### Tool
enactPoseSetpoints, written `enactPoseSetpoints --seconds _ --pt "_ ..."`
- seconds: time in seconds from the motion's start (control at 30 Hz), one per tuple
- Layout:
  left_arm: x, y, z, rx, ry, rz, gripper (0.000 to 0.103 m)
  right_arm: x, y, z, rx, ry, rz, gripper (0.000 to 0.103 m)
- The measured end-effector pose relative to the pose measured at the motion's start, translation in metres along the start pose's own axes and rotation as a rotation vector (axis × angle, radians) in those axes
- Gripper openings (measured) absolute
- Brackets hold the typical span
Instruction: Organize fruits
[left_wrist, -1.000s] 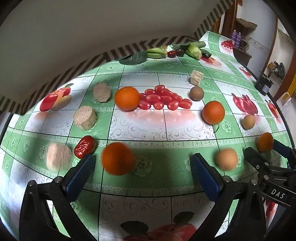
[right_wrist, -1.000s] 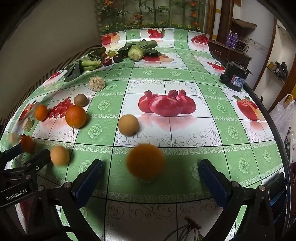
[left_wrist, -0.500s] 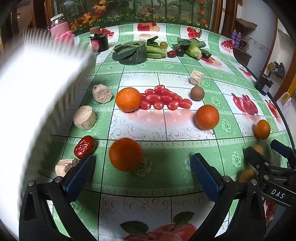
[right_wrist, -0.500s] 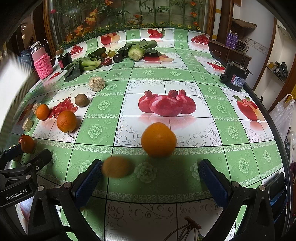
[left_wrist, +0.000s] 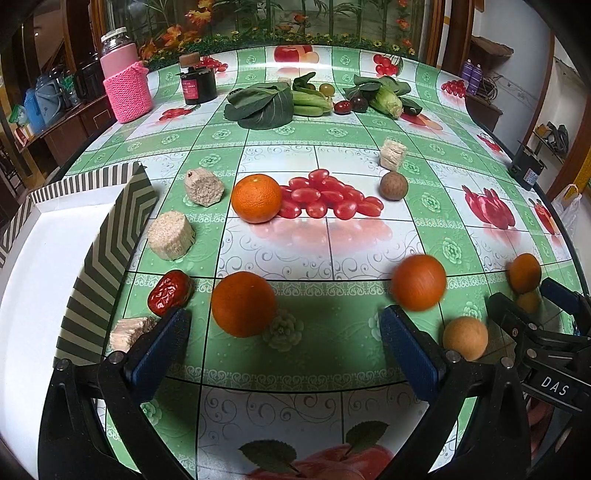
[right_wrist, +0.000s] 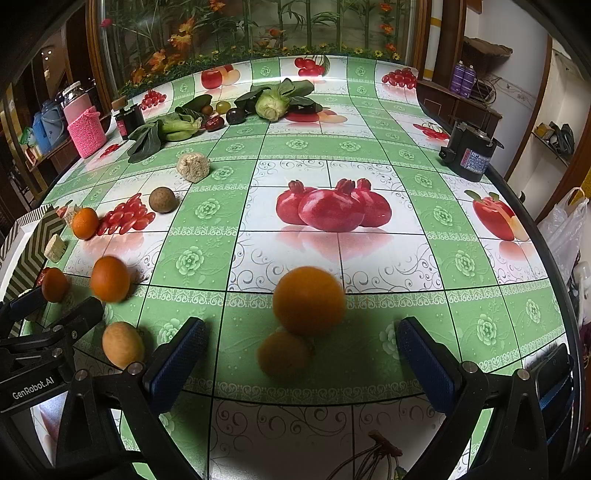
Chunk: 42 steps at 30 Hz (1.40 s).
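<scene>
Fruit scattered over the worktop (left_wrist: 332, 251), left wrist view, after tipping out. A second ago the striped box (left_wrist: 107, 266) hung overhead, and half a second ago it swept past as a blur. It now rests at 9 o'clock, open and white inside, with no fruit visible in it. The rolling orange (left_wrist: 418, 281) at 2 o'clock has shifted and is motion-blurred, so the spill is not fully settled. Sorting therefore appears to be only starting, with every piece still out on the worktop.

Count:
- **Oranges:** four, namely the rolling orange, the near orange (left_wrist: 243, 303) at 11 o'clock just ahead of the left tongs (left_wrist: 284, 325), the far orange (left_wrist: 256, 198) at 12 o'clock, and the edge orange (left_wrist: 524, 272) at 3 o'clock.
- **Tan fruits:** two (left_wrist: 465, 338).
- **Brown fruit:** one (left_wrist: 393, 185).
- **Red date:** one (left_wrist: 170, 292).
- **Beige chunks:** four (left_wrist: 171, 240).

Both tongs are spread wide and hold nothing. In the right wrist view, an orange and a tan fruit lie touching between the fingers of the right tongs (right_wrist: 301, 343), ungripped.
</scene>
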<state>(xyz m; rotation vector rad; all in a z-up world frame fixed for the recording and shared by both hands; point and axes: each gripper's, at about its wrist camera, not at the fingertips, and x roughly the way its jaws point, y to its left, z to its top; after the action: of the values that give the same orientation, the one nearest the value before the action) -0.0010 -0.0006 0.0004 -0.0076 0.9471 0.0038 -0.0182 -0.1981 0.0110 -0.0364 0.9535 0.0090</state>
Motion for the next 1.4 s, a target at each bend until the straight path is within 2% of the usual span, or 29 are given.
enactPoseSetpoints --seconds 0.43,0.5,0.6,0.77,0.87,0.97,1.03,1.1,1.3,1.4 --pt "0.0 0.0 0.0 0.008 0.0 0.0 0.103 -0.003 -0.001 -0.002 -0.03 0.0 -0.005 0.103" --pt "-0.002 0.004 -0.001 0.052 0.027 -0.038 0.103 -0.007 -0.002 -0.002 -0.052 -0.008 -0.019 0.103" --pt "-0.005 0.011 -0.003 0.07 0.059 -0.054 0.103 -0.027 0.002 -0.007 -0.107 -0.053 -0.007 0.103" --pt "-0.024 0.023 -0.014 0.119 0.058 -0.137 0.103 -0.053 0.01 -0.015 -0.15 -0.079 0.132 0.1" --pt "-0.033 0.03 -0.022 0.157 0.041 -0.137 0.103 -0.06 0.023 -0.021 -0.194 -0.07 0.17 0.093" --pt "-0.036 0.046 -0.026 0.145 0.042 -0.14 0.103 -0.063 0.033 -0.028 -0.215 -0.06 0.203 0.087" --pt "-0.039 0.052 -0.024 0.121 0.04 -0.179 0.103 -0.061 0.037 -0.029 -0.214 -0.047 0.233 0.081" --pt "-0.038 0.051 -0.021 0.113 0.056 -0.182 0.103 -0.058 0.041 -0.029 -0.208 -0.028 0.258 0.077" --pt "-0.032 0.049 -0.015 0.091 0.078 -0.179 0.103 -0.053 0.047 -0.028 -0.21 -0.012 0.292 0.073" --pt "-0.034 0.044 -0.01 0.1 0.061 -0.177 0.103 -0.046 0.049 -0.025 -0.214 0.012 0.31 0.065"
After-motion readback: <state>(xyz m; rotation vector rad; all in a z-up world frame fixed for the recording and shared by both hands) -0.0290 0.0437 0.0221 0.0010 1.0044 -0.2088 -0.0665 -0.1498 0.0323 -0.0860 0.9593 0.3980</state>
